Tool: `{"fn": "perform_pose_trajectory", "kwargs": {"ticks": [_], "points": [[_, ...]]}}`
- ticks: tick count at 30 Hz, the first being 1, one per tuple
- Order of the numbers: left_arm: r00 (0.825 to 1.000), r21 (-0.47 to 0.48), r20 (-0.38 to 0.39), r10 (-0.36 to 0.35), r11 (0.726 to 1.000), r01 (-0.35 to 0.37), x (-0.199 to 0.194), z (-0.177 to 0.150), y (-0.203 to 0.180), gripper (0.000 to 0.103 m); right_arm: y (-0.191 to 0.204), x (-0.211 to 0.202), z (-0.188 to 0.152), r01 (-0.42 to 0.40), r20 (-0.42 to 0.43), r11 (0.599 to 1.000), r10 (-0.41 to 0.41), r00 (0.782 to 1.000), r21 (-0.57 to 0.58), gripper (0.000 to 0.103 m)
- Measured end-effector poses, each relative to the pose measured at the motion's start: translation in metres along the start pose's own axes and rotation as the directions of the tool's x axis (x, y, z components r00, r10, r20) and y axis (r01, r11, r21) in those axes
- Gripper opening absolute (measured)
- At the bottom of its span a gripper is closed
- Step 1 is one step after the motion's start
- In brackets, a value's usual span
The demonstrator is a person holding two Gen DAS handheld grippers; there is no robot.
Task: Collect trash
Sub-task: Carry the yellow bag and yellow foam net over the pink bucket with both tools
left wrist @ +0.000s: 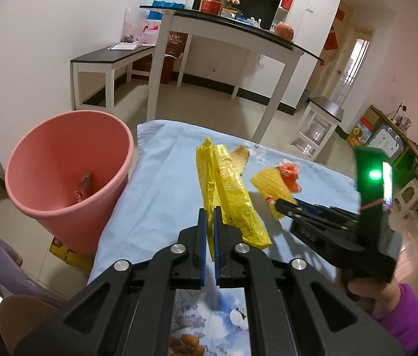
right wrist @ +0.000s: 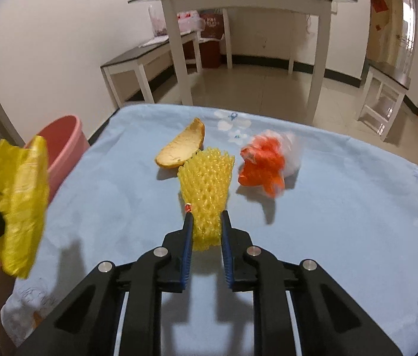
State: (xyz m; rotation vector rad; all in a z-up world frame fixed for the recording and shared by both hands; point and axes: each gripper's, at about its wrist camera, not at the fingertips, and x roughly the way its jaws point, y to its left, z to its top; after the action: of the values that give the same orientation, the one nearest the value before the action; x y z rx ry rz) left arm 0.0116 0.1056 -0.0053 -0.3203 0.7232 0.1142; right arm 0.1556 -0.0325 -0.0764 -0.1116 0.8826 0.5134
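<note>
Light-blue cloth (left wrist: 161,184) covers the work surface; beyond its far edge, beige tiled floor, a white-legged glass-top table (left wrist: 238,29) and a dark-topped bench (left wrist: 105,59) by the wall. Left wrist view: left gripper (left wrist: 210,216) clenched on a crumpled yellow plastic bag (left wrist: 229,184), lifted off the cloth. Pink trash bin (left wrist: 66,175) stands just past the cloth's left edge, mouth tilted toward the camera — a small wrapper sits inside. Right gripper (left wrist: 280,204) comes in from the right, at the yellow foam fruit net (left wrist: 271,181).

Right wrist view: right gripper (right wrist: 206,218) pinches the near end of the foam net (right wrist: 209,184), pads touching both sides. Net lies on the cloth, its far end touching the fruit peel (right wrist: 182,148); crumpled orange-and-white wrapper (right wrist: 265,163) just right of it. The right half of the cloth is bare to its edge. Bag (right wrist: 19,201) hangs at the left edge, with the bin rim (right wrist: 66,136) behind it.
</note>
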Motion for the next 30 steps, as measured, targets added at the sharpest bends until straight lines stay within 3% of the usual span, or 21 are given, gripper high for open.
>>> {"fn": "perform_pose_trajectory", "kwargs": {"ticks": [12,19,30], "points": [[0.999,0.05,0.013,-0.032,0.998,0.031,-0.013,-0.026,-0.016,0.004,0.004,-0.087,-0.059,0.063,0.073,0.997,-0.066,0.995,0.036,0.017],[0.999,0.087,0.005,-0.05,0.995,0.05,-0.017,-0.04,-0.028,0.004,0.005,-0.108,-0.084,0.084,0.066,0.995,-0.087,0.994,0.05,0.017],[0.998,0.1,0.018,-0.062,0.993,0.06,-0.024,-0.047,-0.03,0.004,0.013,-0.118,-0.092,0.105,0.07,0.993,-0.108,0.992,0.048,0.017]]}}
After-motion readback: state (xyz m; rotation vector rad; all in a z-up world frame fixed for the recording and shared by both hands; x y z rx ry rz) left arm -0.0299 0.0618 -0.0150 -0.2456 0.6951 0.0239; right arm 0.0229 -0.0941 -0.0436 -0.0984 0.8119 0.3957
